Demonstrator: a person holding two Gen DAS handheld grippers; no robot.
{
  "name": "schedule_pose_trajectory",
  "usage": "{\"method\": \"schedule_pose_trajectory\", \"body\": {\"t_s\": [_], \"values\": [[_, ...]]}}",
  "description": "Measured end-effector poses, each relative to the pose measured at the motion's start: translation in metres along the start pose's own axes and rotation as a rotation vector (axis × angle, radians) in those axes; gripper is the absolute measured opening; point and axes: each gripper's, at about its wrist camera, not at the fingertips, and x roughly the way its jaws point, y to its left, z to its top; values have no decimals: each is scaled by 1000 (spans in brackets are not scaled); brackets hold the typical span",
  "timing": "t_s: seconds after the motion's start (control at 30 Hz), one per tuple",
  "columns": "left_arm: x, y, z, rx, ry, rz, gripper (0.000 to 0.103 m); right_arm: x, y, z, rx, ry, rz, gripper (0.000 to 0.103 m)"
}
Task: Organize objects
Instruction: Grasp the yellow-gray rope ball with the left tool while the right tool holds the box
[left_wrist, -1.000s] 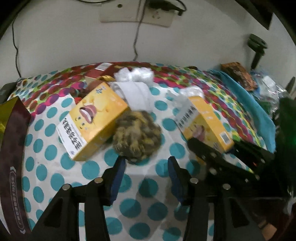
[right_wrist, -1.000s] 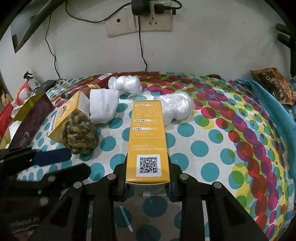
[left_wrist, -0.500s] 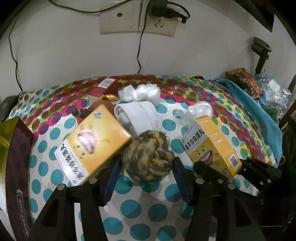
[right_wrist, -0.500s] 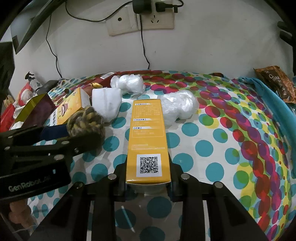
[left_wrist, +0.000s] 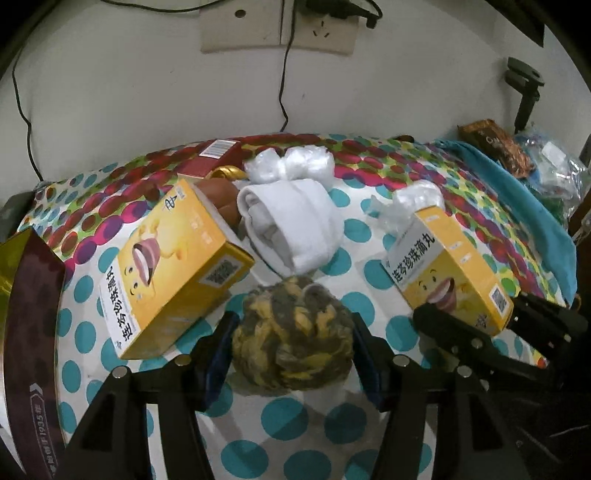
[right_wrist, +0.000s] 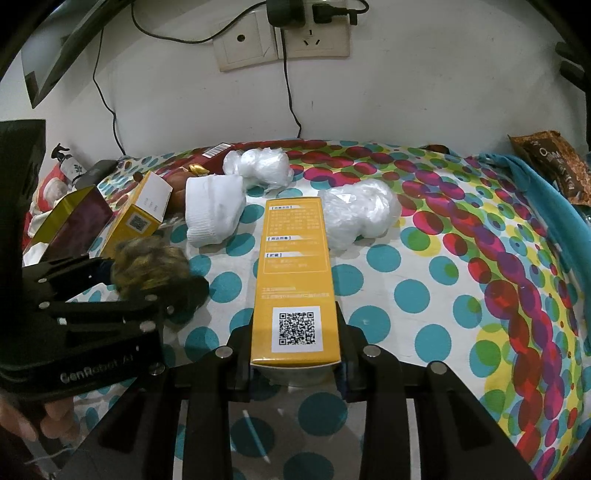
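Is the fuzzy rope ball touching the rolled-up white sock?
Cannot tell. In the left wrist view the rope ball overlaps the white sock; in the right wrist view its blurred edge hides any gap.

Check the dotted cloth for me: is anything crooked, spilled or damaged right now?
Nothing is spilled or visibly damaged. One oddity: the loose yellow box lies tilted, its far end propped on a brown object rather than flat on the cloth. The rope ball sits between the left gripper fingers; the right gripper clamps the other yellow box squarely.
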Motion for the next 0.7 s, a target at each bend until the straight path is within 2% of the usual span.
{"method": "schedule_pose_trajectory", "body": {"t_s": [0.17, 0.3, 0.4, 0.57, 0.7], "values": [[-2, -4, -5, 36, -13, 13, 60, 0, 0, 0, -1, 0, -2, 31], [-3, -5, -11, 64, -63, 35, 61, 0, 1, 0, -5, 1, -7, 31], [-4, -4, -8, 54, -66, 43, 61, 0, 1, 0, -5, 1, -7, 31], [-2, -3, -9, 49, -49, 14, 61, 0, 1, 0, -6, 1, -7, 31], [-5, -6, -13, 59, -54, 36, 61, 1, 1, 0, -7, 2, -9, 31]]}}
